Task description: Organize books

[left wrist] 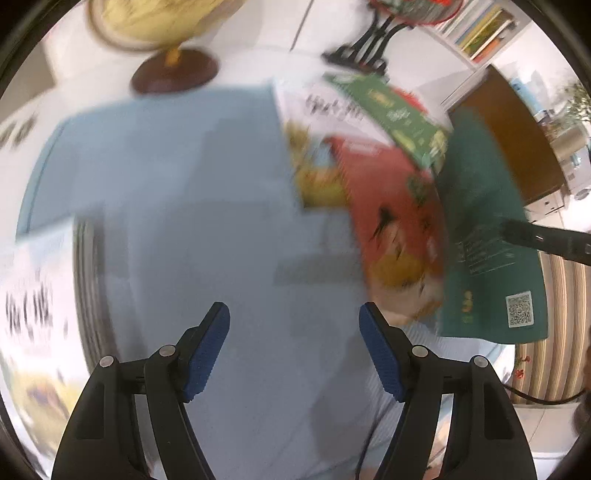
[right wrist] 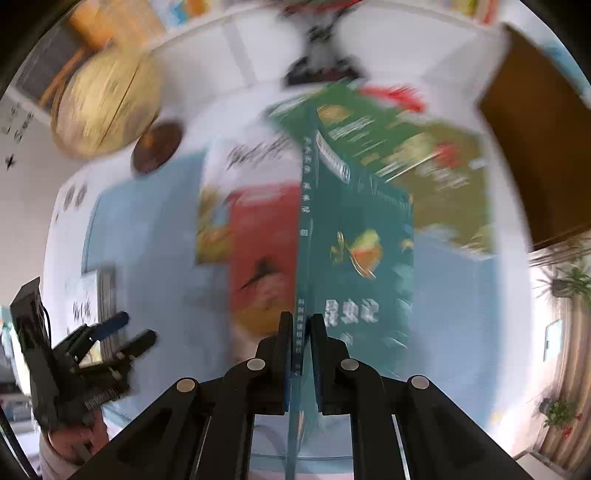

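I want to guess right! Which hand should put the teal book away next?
Right. The right gripper is already shut on the teal book, while the left gripper is open and empty over the blue mat.

A yellowish globe (left wrist: 155, 18) on a dark round base (left wrist: 173, 74) stands beyond the pale blue mat (left wrist: 177, 166). A brown door (left wrist: 517, 140) shows at right.

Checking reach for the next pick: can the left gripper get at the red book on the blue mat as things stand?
Probably yes. The left gripper is open and holds nothing, with bare blue mat between it and the red book. The teal book clamped in the right gripper stands beside it, though.
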The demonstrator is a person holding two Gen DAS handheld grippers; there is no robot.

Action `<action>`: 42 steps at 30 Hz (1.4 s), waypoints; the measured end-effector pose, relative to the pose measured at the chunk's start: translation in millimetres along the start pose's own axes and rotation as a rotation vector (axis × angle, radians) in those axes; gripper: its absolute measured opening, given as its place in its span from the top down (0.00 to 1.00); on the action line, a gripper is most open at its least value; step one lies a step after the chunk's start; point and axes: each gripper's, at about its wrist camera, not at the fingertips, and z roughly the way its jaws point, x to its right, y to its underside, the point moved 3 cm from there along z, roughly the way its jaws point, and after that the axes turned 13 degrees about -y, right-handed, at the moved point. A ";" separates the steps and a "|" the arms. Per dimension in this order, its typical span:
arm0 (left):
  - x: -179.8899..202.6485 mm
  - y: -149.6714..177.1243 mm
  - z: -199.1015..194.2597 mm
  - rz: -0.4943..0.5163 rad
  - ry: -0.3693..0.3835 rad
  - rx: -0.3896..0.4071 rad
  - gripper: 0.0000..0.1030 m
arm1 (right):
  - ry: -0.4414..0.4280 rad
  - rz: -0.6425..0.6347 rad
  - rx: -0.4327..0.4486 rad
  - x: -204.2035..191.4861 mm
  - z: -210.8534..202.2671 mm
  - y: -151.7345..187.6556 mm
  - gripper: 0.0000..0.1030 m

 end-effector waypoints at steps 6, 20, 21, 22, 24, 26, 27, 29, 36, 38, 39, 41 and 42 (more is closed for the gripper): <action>-29.6 41.9 3.8 -0.035 -0.076 -0.046 0.32 | -0.079 -0.063 -0.119 -50.0 82.3 43.3 0.87; -13.1 44.1 11.3 -0.050 -0.039 -0.046 0.30 | -0.407 0.051 -0.079 5.3 45.2 76.6 0.44; -4.7 40.7 14.5 -0.034 -0.029 -0.044 0.30 | -0.386 0.054 -0.055 17.9 41.4 76.2 0.44; 0.5 38.5 16.5 -0.026 -0.020 -0.042 0.30 | -0.368 0.056 -0.048 33.1 40.1 78.8 0.44; 14.3 30.6 24.9 -0.022 0.018 -0.048 0.30 | -0.335 0.069 -0.022 60.5 37.6 82.5 0.45; 21.9 23.7 32.2 -0.041 0.056 -0.046 0.32 | -0.382 0.125 0.000 87.9 40.7 82.5 0.45; 25.8 18.1 38.5 -0.061 0.078 -0.045 0.32 | -0.415 0.164 -0.012 100.1 45.8 80.8 0.45; 31.4 11.3 47.4 -0.090 0.110 -0.055 0.42 | -0.453 0.211 -0.036 117.2 63.1 78.6 0.46; 38.4 4.4 59.0 -0.145 0.147 -0.048 0.42 | -0.587 0.119 -0.069 114.7 84.9 79.0 0.54; 37.9 7.3 59.1 -0.157 0.192 -0.054 0.42 | -0.640 0.102 -0.070 112.9 89.2 84.4 0.54; 36.9 8.3 59.4 -0.169 0.216 -0.059 0.42 | -0.650 0.123 -0.106 114.8 97.4 89.2 0.60; 35.2 13.4 60.2 -0.195 0.248 -0.068 0.48 | -0.695 0.149 -0.070 120.9 98.0 92.3 0.63; 35.0 16.9 59.8 -0.199 0.245 -0.073 0.51 | -0.709 0.170 -0.062 124.9 99.4 93.0 0.72</action>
